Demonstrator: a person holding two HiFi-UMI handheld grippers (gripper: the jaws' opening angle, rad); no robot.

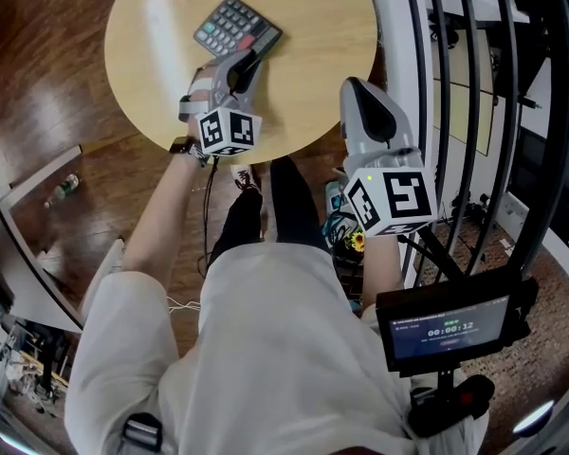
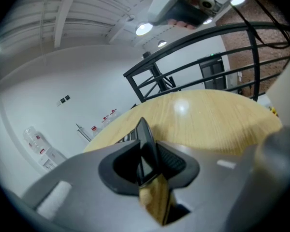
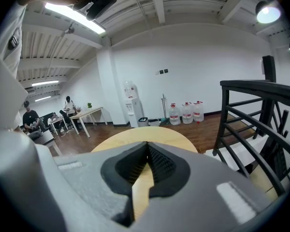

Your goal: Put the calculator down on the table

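A dark calculator (image 1: 237, 27) with grey keys lies flat on the round wooden table (image 1: 313, 55), towards its far side. My left gripper (image 1: 249, 64) reaches over the near edge, its jaws on either side of the calculator's near right corner. In the left gripper view the calculator (image 2: 144, 139) stands edge-on between the pads with narrow gaps beside it, so the left gripper (image 2: 147, 151) is open. My right gripper (image 1: 353, 85) hovers at the table's near right edge, shut and empty. In the right gripper view the right gripper (image 3: 147, 146) has its tips meeting over the table (image 3: 135, 137).
A black metal railing (image 1: 474, 83) runs along the right of the table. A small screen on a mount (image 1: 450, 330) sits by my right hip. Wooden floor surrounds the table. Water bottles (image 3: 186, 112) stand against the far wall.
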